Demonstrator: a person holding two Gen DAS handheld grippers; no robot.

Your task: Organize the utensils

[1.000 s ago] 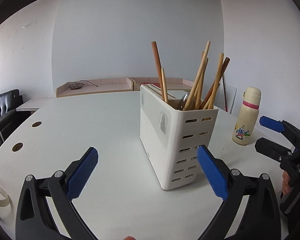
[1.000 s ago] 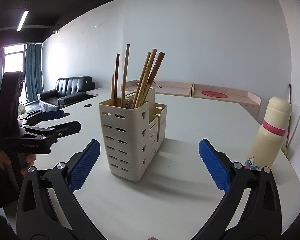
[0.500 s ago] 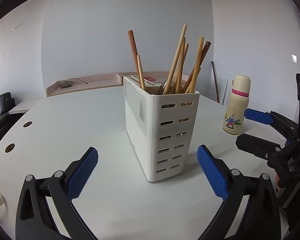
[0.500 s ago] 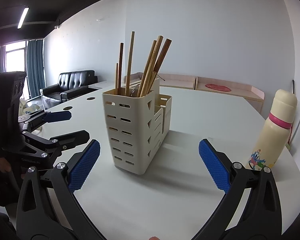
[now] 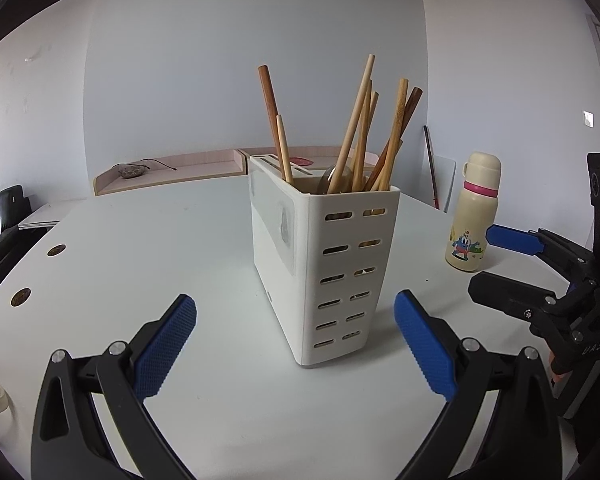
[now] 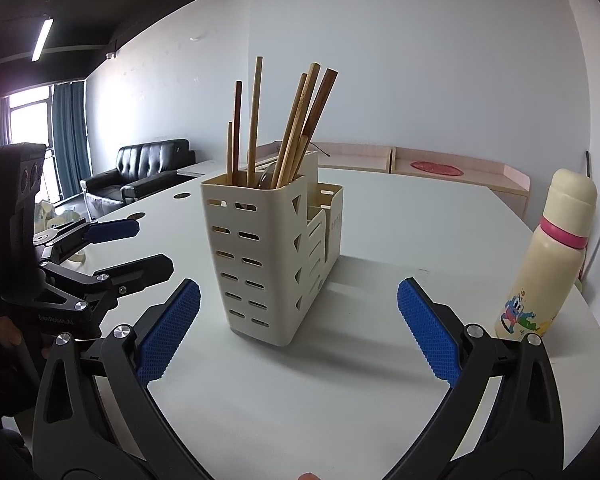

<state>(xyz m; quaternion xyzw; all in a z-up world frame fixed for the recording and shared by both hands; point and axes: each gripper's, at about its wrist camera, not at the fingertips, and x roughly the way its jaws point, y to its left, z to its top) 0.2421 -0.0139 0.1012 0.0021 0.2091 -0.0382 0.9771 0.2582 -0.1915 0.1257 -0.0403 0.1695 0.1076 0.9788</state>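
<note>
A cream slotted utensil holder [image 5: 324, 264] [image 6: 268, 256] stands upright on the white table [image 5: 140, 248]. Several wooden chopsticks [image 5: 360, 128] [image 6: 296, 124] and a metal spoon bowl [image 5: 330, 178] stick out of its front compartment. My left gripper [image 5: 296, 344] is open, empty, and sits just short of the holder, which lies between its blue pads. My right gripper [image 6: 300, 332] is also open and empty, facing the holder from the other side. Each gripper shows in the other's view: the right gripper [image 5: 500, 264], the left gripper [image 6: 140, 248].
A cream bottle with a pink band [image 5: 474, 216] [image 6: 548, 256] stands on the table to the right of the holder. Two round cable holes [image 5: 56, 250] mark the table's left part. A black sofa [image 6: 140, 176] and low pink shelves [image 6: 420, 164] lie beyond.
Both grippers have drawn back and dropped a little, so the holder sits more centred in each view. Both stay open and the holder has not moved.
</note>
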